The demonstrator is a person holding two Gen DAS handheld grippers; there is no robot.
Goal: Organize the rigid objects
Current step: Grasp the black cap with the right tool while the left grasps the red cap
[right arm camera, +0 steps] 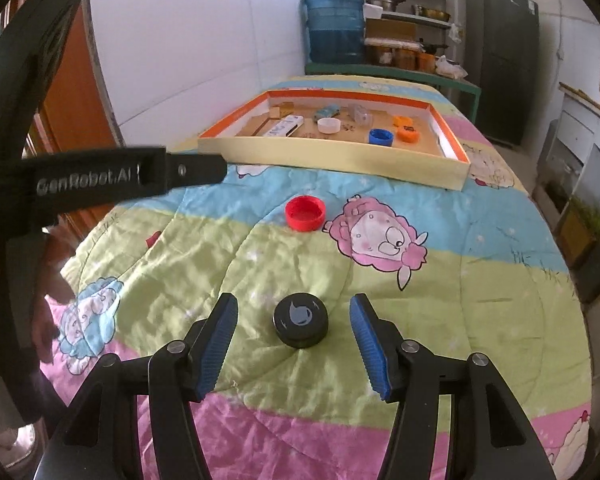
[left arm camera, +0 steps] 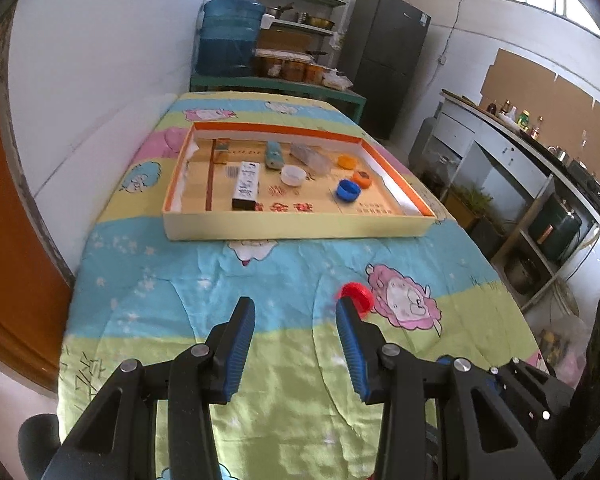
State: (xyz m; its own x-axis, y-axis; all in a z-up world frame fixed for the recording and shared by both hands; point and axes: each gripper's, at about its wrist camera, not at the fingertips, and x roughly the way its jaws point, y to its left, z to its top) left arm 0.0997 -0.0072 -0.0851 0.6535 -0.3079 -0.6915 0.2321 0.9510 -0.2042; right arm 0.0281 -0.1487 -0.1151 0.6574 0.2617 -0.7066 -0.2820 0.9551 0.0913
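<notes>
Our right gripper (right arm camera: 293, 342) hangs with its fingers spread wide on either side of the black cap (right arm camera: 301, 326), not touching it. Our left gripper (left arm camera: 296, 344) is likewise spread and empty, the red cap (right arm camera: 305, 213) on the quilt (right arm camera: 480, 300) just beyond. Farther off, the box tray (left arm camera: 292, 227) holds the blue cap (left arm camera: 348, 191), white cap (left arm camera: 292, 175) and orange caps (left arm camera: 362, 178).

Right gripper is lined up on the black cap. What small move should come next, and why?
Probably shut the right gripper on the black cap: the cap sits between its open fingers on the quilt, outside the box that holds the other caps.
</notes>
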